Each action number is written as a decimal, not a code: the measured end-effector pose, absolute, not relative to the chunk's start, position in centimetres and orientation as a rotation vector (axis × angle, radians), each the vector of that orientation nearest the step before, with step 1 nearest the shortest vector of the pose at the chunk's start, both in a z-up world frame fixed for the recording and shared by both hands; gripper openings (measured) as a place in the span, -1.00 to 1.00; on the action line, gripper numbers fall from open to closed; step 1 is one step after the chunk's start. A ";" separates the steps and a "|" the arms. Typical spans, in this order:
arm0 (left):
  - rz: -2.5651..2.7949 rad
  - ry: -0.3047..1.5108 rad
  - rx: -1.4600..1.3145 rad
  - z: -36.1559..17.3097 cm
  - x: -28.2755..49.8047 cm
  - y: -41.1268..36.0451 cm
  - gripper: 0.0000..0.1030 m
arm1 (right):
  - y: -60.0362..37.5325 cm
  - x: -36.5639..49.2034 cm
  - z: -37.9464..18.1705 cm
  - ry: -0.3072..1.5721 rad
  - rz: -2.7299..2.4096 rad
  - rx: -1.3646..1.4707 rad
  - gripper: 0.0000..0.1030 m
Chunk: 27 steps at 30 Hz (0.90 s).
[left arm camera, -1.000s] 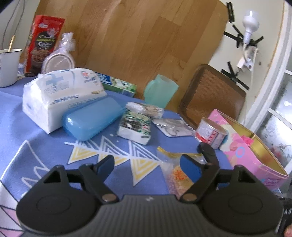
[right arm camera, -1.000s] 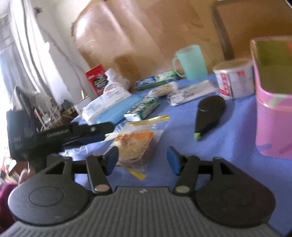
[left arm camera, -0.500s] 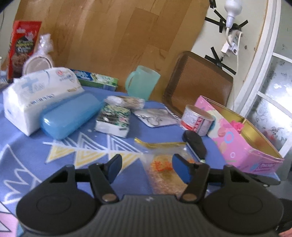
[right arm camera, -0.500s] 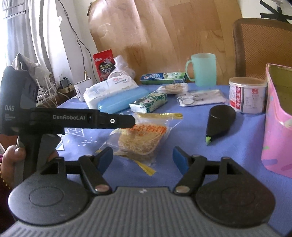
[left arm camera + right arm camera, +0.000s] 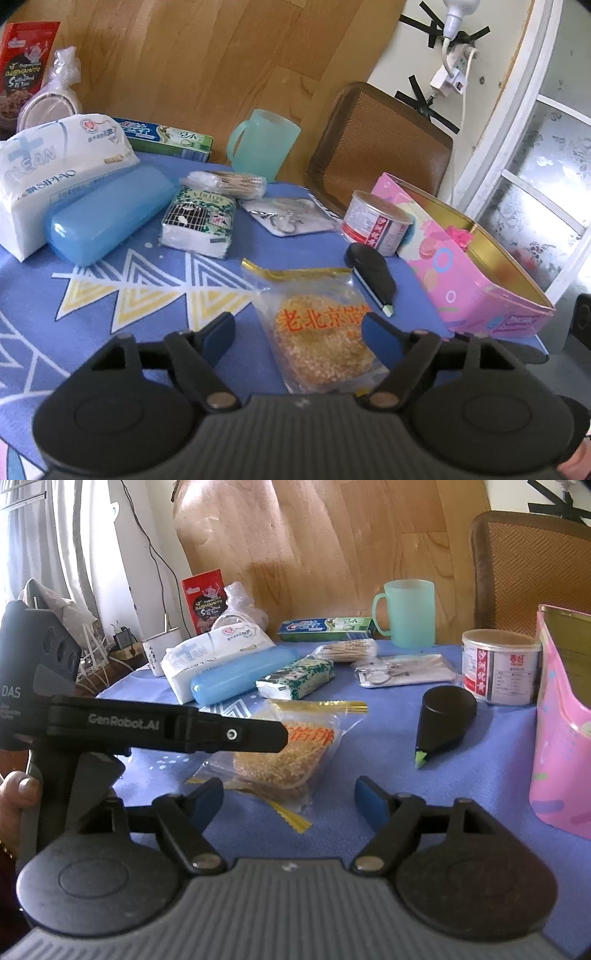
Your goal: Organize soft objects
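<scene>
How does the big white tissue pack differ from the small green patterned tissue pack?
The white tissue pack is larger and plain white with blue print; the green tissue pack is smaller, with a birdcage picture. The white one touches the blue case; the green one lies apart. Both rest on the blue tablecloth.

"CLEAN SIPIAO" tissue pack (image 5: 55,162), "GenRobot.AI" left gripper (image 5: 166,725)

Our left tool (image 5: 298,328), black with blue pads, sits low in its frame, tilted downward; its jaws have just been opening and stand apart with the pads pressing on nothing. Our right tool (image 5: 289,797), low centre, has also just been opening, pads free. Our left hand (image 5: 16,792) grips its handle at the left edge.
</scene>
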<state>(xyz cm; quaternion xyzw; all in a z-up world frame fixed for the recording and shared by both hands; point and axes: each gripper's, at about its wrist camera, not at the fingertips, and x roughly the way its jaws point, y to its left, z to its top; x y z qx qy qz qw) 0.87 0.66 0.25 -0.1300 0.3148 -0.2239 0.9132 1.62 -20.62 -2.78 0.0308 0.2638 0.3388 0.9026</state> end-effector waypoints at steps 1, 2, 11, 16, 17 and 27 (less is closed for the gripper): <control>-0.462 0.649 -0.263 0.3 0.9 0.6 0.54 | -20.7 1.7 -2.8 0.546 0.702 0.064 0.58; -0.462 0.649 -0.257 0.3 0.9 0.5 0.56 | -20.7 1.7 -2.8 0.547 0.703 0.064 0.58; -0.446 0.651 -0.201 0.4 0.9 -0.3 0.90 | -20.6 1.8 -2.8 0.548 0.709 0.063 0.63; -0.454 0.651 -0.239 0.3 1.0 0.3 0.90 | -20.6 1.7 -2.9 0.548 0.708 0.063 0.64; -0.454 0.650 -0.239 0.3 1.0 0.3 0.90 | -20.6 1.7 -2.9 0.548 0.708 0.062 0.64; -0.451 0.650 -0.231 0.3 1.0 0.2 0.90 | -20.6 1.7 -2.9 0.547 0.708 0.062 0.64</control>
